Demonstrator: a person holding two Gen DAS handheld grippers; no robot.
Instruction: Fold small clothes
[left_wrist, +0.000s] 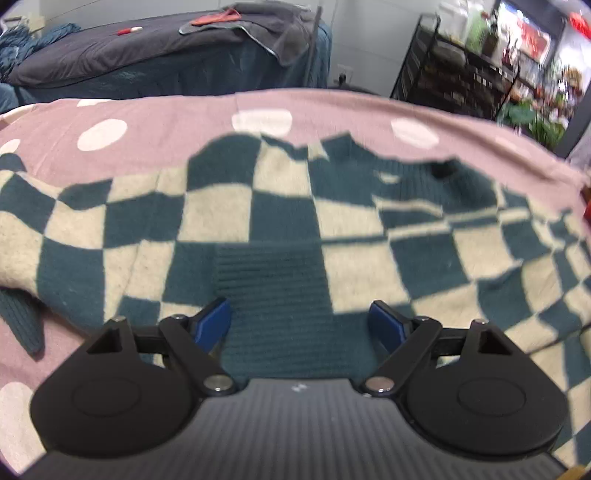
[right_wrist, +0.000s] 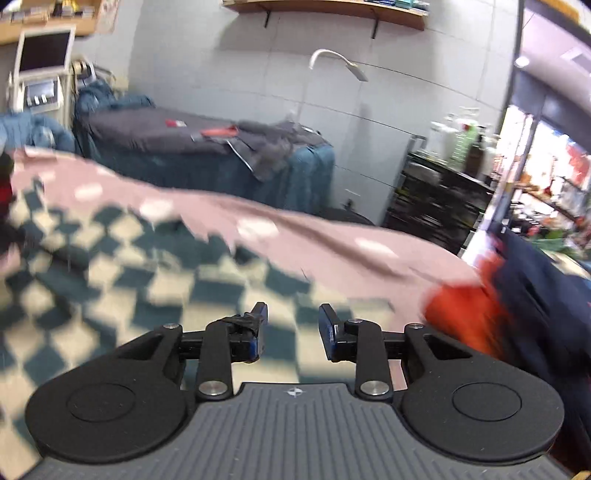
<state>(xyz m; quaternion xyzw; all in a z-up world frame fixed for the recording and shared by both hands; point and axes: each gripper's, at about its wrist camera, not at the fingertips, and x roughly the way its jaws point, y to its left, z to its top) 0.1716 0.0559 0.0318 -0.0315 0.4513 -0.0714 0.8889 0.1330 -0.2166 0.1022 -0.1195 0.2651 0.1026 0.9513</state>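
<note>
Behind you stands a grey tiled wall (right_wrist: 369, 122) with a wooden shelf (right_wrist: 332, 9); below it a bed under dark covers (right_wrist: 155, 134), and black shelving (right_wrist: 436, 199) to the right.

- My left gripper (left_wrist: 300, 317) hangs with its jaws wide over the checkered sweater (left_wrist: 258, 221); nothing sits between the pads.
- From there, 12 o'clock is flat knit, then bare pink dotted cover (left_wrist: 177, 114) to the far edge.
- My right gripper (right_wrist: 293, 325) is partly spread, the gap empty.
- At its 3 o'clock an orange and navy heap (right_wrist: 491, 306) crowds close.
- 9 to 12 o'clock is unobstructed sweater and cover.
</note>
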